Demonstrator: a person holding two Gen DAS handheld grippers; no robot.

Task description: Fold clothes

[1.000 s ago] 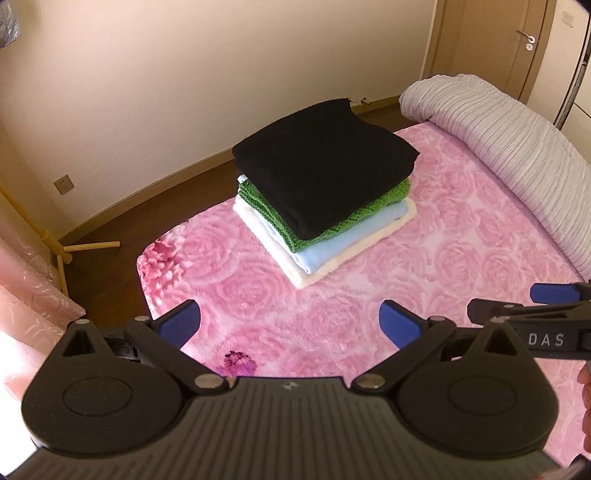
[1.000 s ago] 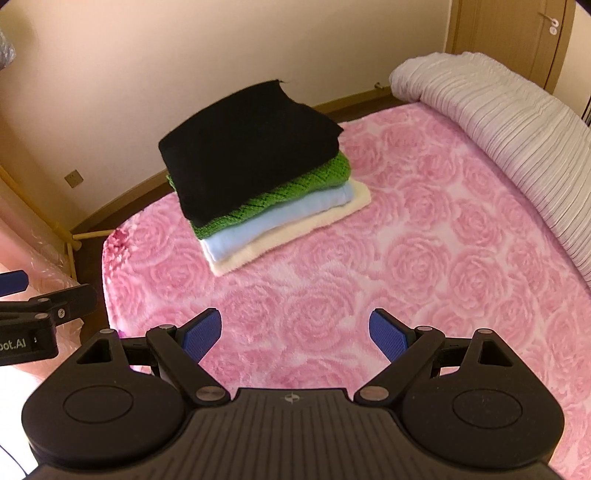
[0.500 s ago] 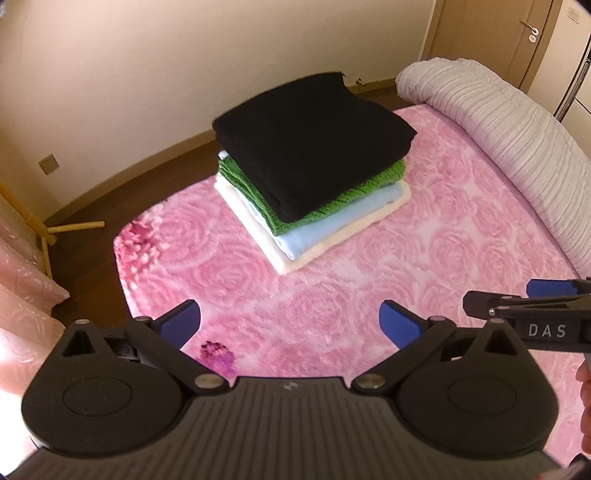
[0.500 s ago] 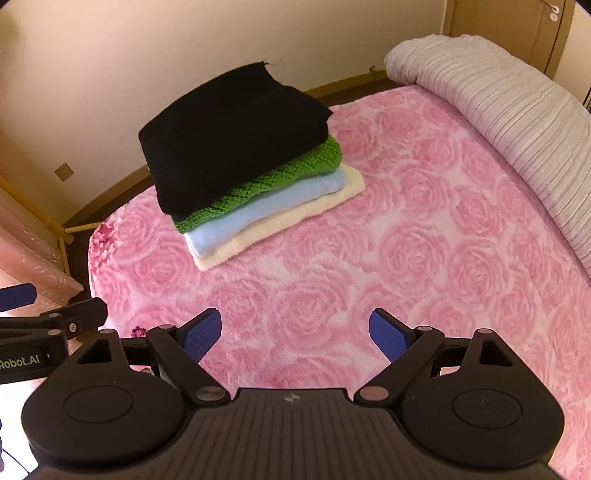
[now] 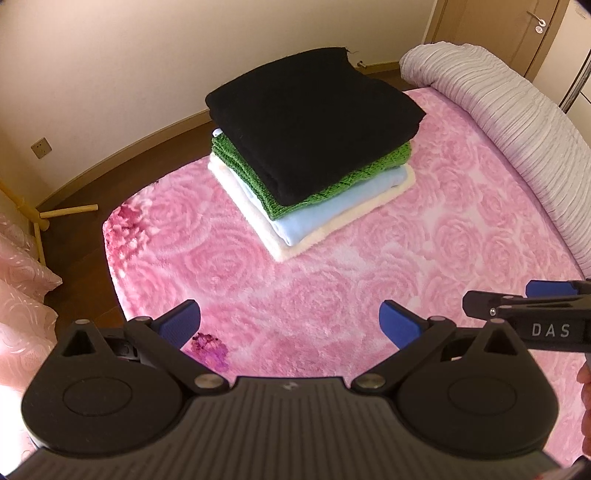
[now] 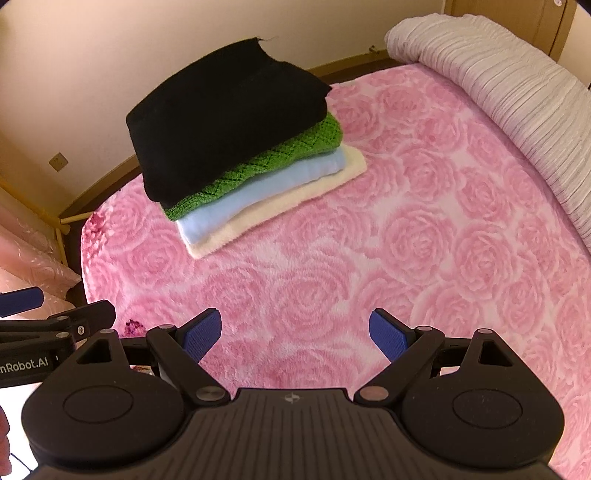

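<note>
A stack of folded clothes point(image 5: 314, 147) point(image 6: 236, 147) lies on the pink rose-patterned bed cover point(image 5: 332, 288) point(image 6: 424, 221): a black garment point(image 5: 310, 114) on top, then a green knit point(image 5: 373, 173), a light blue piece point(image 5: 332, 214) and a cream one point(image 5: 351, 225) at the bottom. My left gripper point(image 5: 290, 325) hovers open over the cover, short of the stack, with nothing between its blue pads. My right gripper point(image 6: 295, 332) is likewise open and empty, to the right of the left one. Each gripper's side shows in the other's view.
A grey ribbed duvet point(image 5: 517, 122) point(image 6: 498, 85) is bunched along the right side of the bed. Beyond the bed's far edge are brown floor point(image 5: 85, 229), a cream wall and a wooden door point(image 5: 532, 29). Pink fabric point(image 5: 18, 295) hangs at the left.
Both grippers have sunk and tilted further down toward the bed, so the stack looks larger and sits higher in both views. The jaws have stayed equally wide.
</note>
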